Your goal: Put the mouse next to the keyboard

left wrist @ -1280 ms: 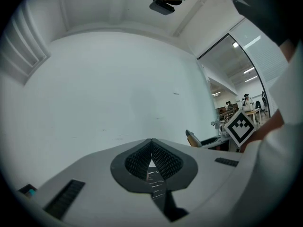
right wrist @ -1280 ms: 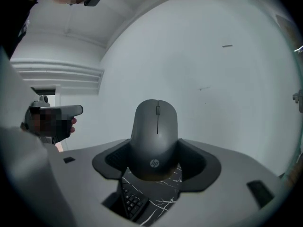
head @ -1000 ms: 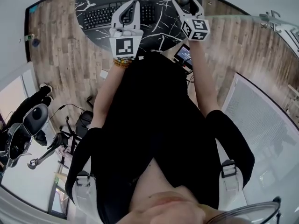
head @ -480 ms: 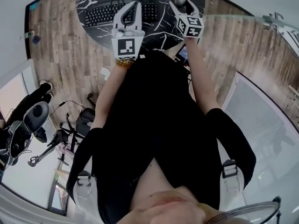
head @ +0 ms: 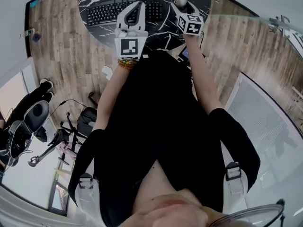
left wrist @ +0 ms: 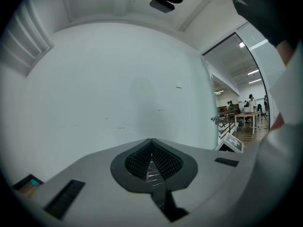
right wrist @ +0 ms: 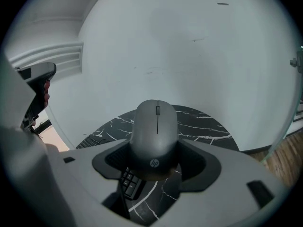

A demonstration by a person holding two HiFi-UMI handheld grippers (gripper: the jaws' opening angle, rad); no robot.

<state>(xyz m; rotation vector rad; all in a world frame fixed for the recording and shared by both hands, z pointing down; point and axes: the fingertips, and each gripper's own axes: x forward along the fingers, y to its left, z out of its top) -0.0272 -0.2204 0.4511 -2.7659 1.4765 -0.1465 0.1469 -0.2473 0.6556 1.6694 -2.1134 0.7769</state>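
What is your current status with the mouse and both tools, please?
Left tool shut, empty. Right tool shut on mouse, held above table, right of keyboard. Nothing seen in the way.

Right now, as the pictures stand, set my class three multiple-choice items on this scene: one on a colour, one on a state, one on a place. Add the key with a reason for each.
1. What colour is the table top?
A. plain white
B. black with white veins
C. bare wood

2. How do the left tongs stand?
A. wide open
B. shut on a pen
C. shut, with nothing between them

3. Where is the mouse?
A. lying on the table
B. gripped in the right tongs
C. gripped in the left tongs

Key:
1 B: the head view shows a dark marble top with white streaks.
2 C: the left gripper view shows its jaws meeting with nothing between them.
3 B: the right gripper view shows its jaws clamped on the sides of the mouse.
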